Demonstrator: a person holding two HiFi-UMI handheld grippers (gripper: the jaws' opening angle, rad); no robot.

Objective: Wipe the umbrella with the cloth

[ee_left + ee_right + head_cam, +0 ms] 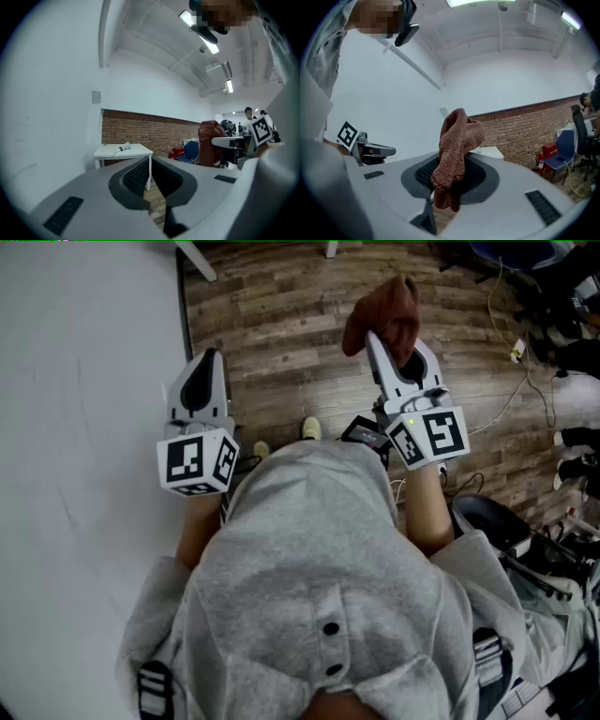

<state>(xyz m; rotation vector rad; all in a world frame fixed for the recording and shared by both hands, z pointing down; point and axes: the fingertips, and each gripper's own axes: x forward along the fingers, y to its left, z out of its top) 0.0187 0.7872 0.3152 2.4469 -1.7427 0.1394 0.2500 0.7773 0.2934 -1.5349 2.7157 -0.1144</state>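
Note:
A reddish-brown cloth (386,307) sticks up bunched from my right gripper (375,341), which is shut on it and held level over the wooden floor. In the right gripper view the cloth (457,140) stands between the jaws and droops below them. My left gripper (208,356) is beside it at the left, next to the white wall, shut with nothing between its jaws (150,180). From the left gripper view, the cloth (209,145) and right gripper (230,140) show at the right. I see no umbrella in any view.
A white wall (84,427) runs close along the left. A white table (123,151) stands ahead against a brick wall (140,131). Cables (511,399) and dark gear lie on the floor at the right. A blue chair (560,157) and people (248,112) are farther off.

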